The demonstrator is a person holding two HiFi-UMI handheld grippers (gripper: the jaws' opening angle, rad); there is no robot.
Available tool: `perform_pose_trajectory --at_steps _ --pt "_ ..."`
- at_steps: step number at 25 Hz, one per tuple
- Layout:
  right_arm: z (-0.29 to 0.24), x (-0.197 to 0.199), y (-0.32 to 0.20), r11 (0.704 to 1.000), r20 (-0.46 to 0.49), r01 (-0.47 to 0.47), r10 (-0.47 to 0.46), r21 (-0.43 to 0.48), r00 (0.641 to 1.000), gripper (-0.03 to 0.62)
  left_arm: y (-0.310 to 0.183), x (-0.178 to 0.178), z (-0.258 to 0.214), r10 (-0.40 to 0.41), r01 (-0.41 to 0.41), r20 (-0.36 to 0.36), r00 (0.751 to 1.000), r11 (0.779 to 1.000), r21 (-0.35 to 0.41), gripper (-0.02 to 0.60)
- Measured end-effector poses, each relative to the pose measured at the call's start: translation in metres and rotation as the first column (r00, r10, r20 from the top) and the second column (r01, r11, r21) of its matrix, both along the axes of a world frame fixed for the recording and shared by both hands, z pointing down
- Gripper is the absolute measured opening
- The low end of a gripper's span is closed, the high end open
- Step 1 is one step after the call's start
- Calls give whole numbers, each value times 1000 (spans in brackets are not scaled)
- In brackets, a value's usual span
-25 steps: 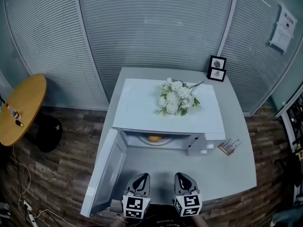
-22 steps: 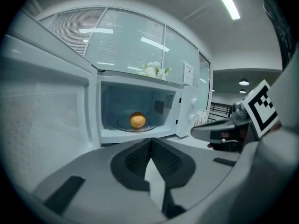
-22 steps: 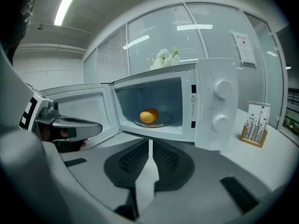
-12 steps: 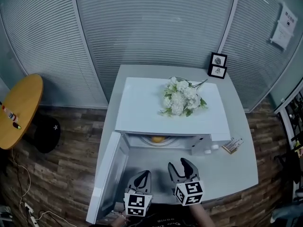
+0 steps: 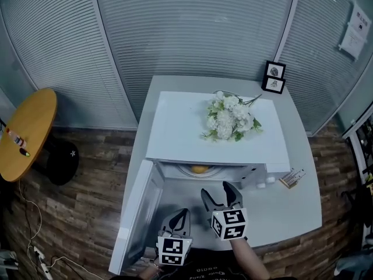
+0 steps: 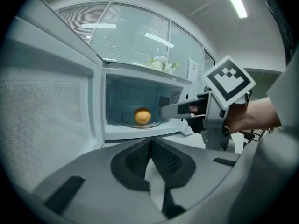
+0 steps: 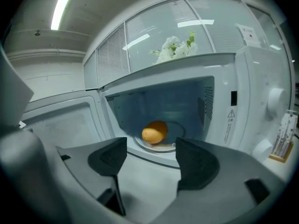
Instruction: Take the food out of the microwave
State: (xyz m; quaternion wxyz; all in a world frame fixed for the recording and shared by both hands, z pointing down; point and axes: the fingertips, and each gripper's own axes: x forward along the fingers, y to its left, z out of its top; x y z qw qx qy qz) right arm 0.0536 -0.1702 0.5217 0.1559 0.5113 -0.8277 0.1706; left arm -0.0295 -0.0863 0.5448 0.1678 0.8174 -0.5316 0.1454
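orange fruit (image 7: pixel 154 131) sits on the turntable (image 7: pixel 169 141) inside the open microwave (image 5: pixel 221 134).

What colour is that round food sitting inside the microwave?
Orange. The food shows best in the right gripper view.

White microwave (image 5: pixel 192 127). Orange food (image 7: pixel 154 131). Flowers (image 5: pixel 230 116) white with green leaves. Table (image 5: pixel 291 209) plain grey. Floor (image 5: pixel 76 214) brown, wood-plank pattern. Round side table (image 5: pixel 26 133) yellow-tan. Blinds (image 5: pixel 192 28) grey, fine horizontal stripes. Picture frames (image 5: pixel 275 70) black.
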Motion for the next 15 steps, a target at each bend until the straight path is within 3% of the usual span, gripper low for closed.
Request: perform_pose_trajectory --at_steps 8,15 --pt "3 -21 -29 1000 -6 -6 6 -19 1000 339 3 12 0 58 -58 -46 997 998 -2 8" --pt "15 -32 -52 997 -15 -16 15 -77 1000 353 4 9 1 57 -58 -61 997 998 -13 8"
